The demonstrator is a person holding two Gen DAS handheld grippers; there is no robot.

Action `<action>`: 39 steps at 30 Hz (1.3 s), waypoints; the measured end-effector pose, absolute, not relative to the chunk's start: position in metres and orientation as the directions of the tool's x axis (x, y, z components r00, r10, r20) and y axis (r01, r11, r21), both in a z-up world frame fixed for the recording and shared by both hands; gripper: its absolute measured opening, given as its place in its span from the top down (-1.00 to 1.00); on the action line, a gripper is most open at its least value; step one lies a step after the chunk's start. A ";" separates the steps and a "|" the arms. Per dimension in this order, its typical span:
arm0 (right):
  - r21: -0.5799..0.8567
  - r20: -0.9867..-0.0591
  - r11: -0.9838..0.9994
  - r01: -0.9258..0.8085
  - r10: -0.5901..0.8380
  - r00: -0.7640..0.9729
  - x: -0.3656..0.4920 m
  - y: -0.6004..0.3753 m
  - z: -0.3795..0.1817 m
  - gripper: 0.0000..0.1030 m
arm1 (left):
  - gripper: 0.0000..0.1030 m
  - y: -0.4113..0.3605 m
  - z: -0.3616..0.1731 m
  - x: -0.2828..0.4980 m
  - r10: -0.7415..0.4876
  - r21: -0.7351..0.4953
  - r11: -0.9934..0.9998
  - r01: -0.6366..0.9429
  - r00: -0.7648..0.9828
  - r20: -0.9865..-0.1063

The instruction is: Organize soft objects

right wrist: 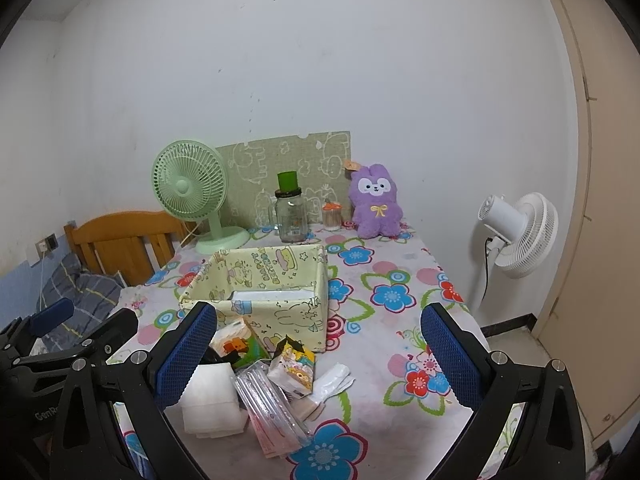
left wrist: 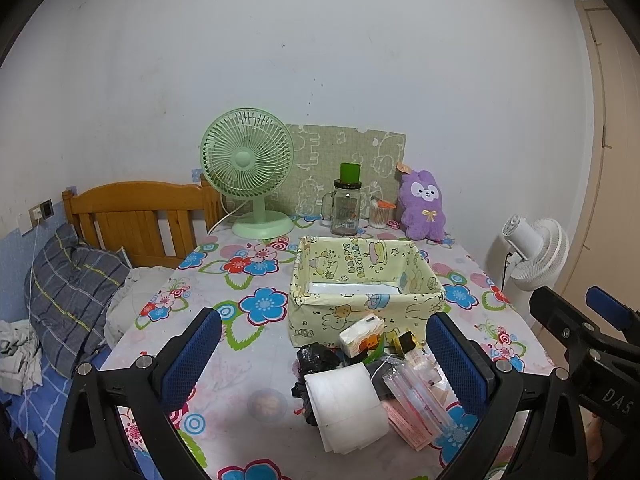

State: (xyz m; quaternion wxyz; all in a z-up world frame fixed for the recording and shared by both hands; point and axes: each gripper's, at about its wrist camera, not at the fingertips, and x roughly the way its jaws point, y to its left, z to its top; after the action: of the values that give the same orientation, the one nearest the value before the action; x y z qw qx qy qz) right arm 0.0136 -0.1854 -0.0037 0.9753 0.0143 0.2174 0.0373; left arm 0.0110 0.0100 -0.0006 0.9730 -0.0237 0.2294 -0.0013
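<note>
While both claws hang spread and unloaded, left claw [left wrist: 324, 364] best lowered squarely over tissue roll [left wrist: 346, 408]; squeezed gently; carried to fabric box [left wrist: 360, 312]; right claw [right wrist: 318, 354] kept clear.

White wall [left wrist: 320, 40], wooden bed headboard [left wrist: 136, 216], beige door [right wrist: 580, 200].

Soft even light (fisheye-warped, vignetted edges)

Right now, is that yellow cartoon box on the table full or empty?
Nearly empty: the yellow box stands open-topped, and only something flat and white shows on its bottom. The soft packets lie outside, in front of it.
</note>
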 end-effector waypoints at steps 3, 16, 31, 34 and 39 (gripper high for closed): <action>0.048 -0.424 0.997 -0.060 0.075 0.903 0.014 -0.187 -0.003 -1.00 | -0.99 0.010 0.000 0.010 -0.014 -0.047 0.999 -0.008 0.896 -0.444; 0.054 -0.428 0.997 -0.057 0.075 0.901 0.013 -0.185 -0.005 -1.00 | -0.96 0.012 -0.005 0.009 0.001 -0.032 0.999 -0.017 0.894 -0.448; 0.053 -0.440 0.995 -0.080 0.095 0.893 0.022 -0.181 -0.012 -0.95 | -0.88 0.005 -0.023 0.020 -0.011 -0.026 1.000 -0.001 0.874 -0.485; 0.038 -0.449 0.995 -0.091 0.098 0.888 0.025 -0.176 -0.017 -0.90 | -0.88 0.003 -0.028 0.022 -0.016 -0.025 1.000 0.004 0.868 -0.496; 0.056 -0.475 0.992 -0.114 0.127 0.871 0.033 -0.171 -0.027 -0.76 | -0.85 0.001 -0.036 0.025 -0.020 -0.028 1.000 0.007 0.865 -0.502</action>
State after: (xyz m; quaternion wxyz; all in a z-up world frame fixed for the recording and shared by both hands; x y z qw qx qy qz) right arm 0.0330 -0.1714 -0.0274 0.9671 0.0133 0.2464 0.0624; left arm 0.0253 0.0014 -0.0359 0.9655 -0.0125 0.2599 -0.0068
